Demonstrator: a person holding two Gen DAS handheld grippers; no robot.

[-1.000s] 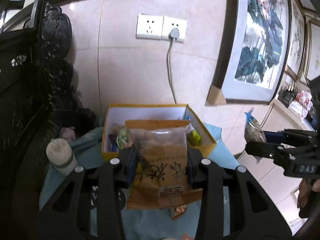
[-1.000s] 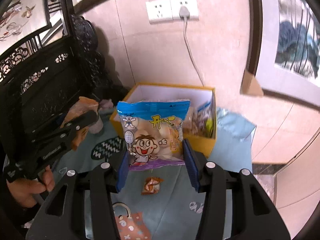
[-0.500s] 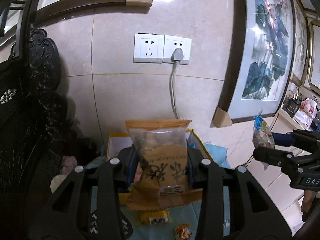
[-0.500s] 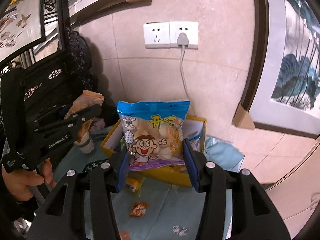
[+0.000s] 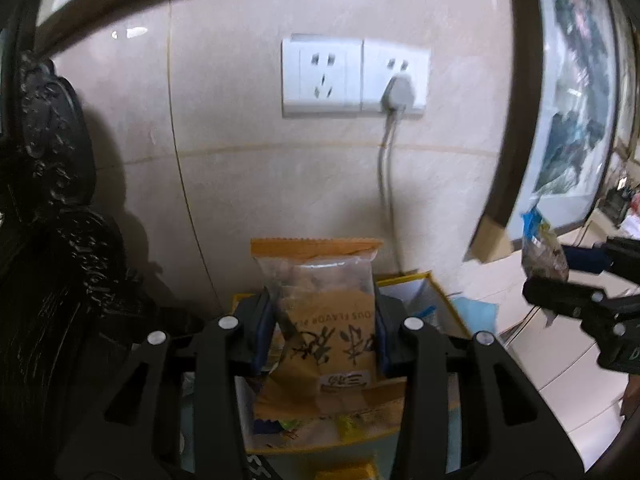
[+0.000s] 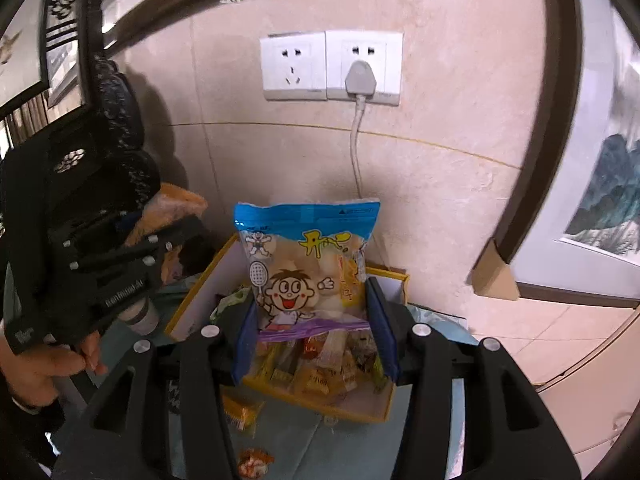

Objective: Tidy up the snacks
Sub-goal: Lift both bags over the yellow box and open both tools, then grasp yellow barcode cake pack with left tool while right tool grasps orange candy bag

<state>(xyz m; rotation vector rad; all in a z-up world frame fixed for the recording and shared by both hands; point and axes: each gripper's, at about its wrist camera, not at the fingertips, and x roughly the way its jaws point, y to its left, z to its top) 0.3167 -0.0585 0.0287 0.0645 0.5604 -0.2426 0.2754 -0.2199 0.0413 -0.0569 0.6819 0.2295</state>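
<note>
Already both packets hang over the yellow box (image 6: 280,394), so the risk now is a bad drop. The left gripper (image 5: 322,330) has just been opening its jaws, with the brown snack packet (image 5: 326,320) between them; blur makes it hard to say whether the pads still press on it or it is sliding free. If it goes early it may catch the box's rim and tip out onto the blue cloth (image 6: 352,448), where an orange packet (image 6: 240,410) and a small sweet (image 6: 252,462) already lie. The right gripper (image 6: 316,320) pinches the blue cartoon bag (image 6: 308,268) by its lower edge, upright above the box; that puffy bag is likely to perch atop the heap rather than settle.

Inside the box sits a jumble of small wrapped sweets in yellow, orange and green, piled toward the near wall, with bare white interior behind.
</note>
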